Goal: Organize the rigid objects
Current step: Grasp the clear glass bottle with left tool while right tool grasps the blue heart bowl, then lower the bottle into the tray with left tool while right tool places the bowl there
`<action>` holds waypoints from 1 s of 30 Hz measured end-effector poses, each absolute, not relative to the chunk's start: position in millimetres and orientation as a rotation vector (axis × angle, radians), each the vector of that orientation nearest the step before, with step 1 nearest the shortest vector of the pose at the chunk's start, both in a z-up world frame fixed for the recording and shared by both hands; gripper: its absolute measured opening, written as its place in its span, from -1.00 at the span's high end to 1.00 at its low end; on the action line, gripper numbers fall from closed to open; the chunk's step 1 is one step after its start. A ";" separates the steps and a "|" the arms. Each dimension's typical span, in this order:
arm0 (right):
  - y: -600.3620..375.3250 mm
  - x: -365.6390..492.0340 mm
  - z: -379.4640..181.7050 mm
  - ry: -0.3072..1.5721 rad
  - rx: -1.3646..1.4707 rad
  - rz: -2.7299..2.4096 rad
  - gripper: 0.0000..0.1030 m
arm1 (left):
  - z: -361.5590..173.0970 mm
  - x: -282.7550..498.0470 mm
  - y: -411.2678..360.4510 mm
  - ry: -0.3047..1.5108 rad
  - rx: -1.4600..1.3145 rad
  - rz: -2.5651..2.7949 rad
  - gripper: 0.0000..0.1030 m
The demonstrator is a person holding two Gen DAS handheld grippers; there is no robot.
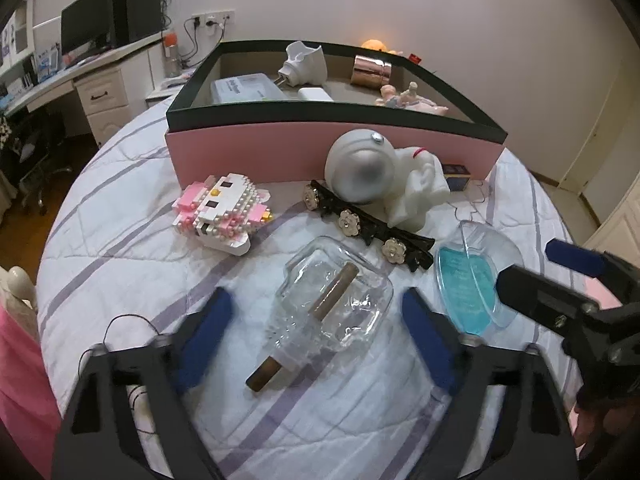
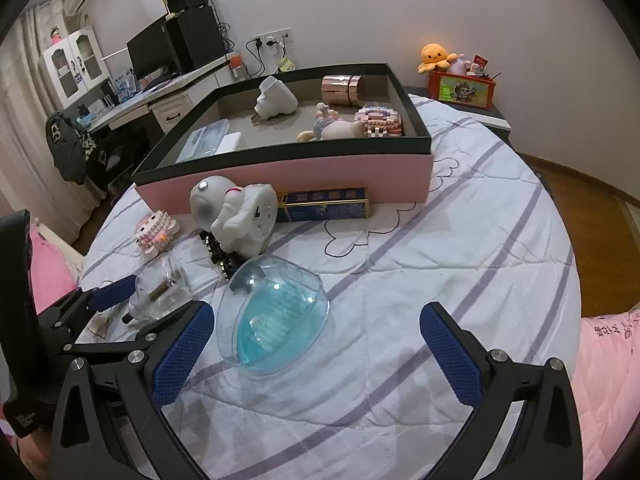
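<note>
A clear glass bottle with a brown cork stick lies on the quilt between the open fingers of my left gripper; it also shows in the right wrist view. A clear blue heart-shaped case lies just ahead of my open right gripper, nearer its left finger. It also shows in the left wrist view. Behind them lie a pink block figure, a black flower hair clip and a white astronaut figure. A pink box with a dark rim holds several items.
A blue tin leans against the box front. The round bed's edge curves close on all sides. A desk with a monitor stands far left. A nightstand with an orange plush is far right.
</note>
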State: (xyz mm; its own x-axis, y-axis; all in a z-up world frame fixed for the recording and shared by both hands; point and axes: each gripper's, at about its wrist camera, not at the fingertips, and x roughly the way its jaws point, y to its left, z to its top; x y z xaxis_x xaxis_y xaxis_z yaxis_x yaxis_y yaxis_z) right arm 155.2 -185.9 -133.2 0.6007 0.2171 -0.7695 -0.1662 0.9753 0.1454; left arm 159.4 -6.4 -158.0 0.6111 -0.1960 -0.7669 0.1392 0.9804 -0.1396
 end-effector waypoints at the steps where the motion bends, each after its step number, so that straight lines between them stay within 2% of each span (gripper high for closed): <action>1: -185.3 156.1 -135.0 0.905 0.059 0.221 -1.00 | -157.2 159.5 -3.3 0.887 -0.081 -0.198 -0.25; 2: -184.8 156.7 -136.5 0.908 0.059 0.220 -1.00 | -156.6 159.7 -0.2 0.886 -0.096 -0.203 -0.06; 11: -166.9 167.4 -154.2 0.935 0.036 0.246 -1.00 | -153.4 147.9 20.0 0.874 -0.115 -0.184 -0.05; 13: -159.6 168.1 -161.7 0.941 -0.011 0.246 -0.93 | -152.4 146.6 21.2 0.873 -0.116 -0.181 -0.05; 14: -157.4 166.9 -162.7 0.934 -0.036 0.234 -0.85 | -151.7 146.1 21.8 0.872 -0.118 -0.179 -0.05; 16: -156.8 163.1 -160.3 0.912 -0.057 0.227 -0.52 | -151.2 145.7 22.9 0.872 -0.118 -0.175 -0.04; 17: -158.2 161.9 -158.4 0.907 -0.055 0.231 -0.23 | -151.5 145.6 23.0 0.872 -0.118 -0.174 -0.04; 30: -182.0 153.7 -129.7 0.845 0.006 0.242 -0.23 | -136.3 141.8 20.4 0.840 -0.120 -0.182 -0.04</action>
State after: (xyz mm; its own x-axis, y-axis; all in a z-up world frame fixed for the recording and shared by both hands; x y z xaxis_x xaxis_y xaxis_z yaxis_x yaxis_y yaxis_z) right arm 153.7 -182.0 -129.7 0.6378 0.2144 -0.7397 -0.2095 0.9726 0.1012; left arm 141.8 20.4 -136.3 0.6535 -0.2073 -0.7280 0.1128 0.9777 -0.1772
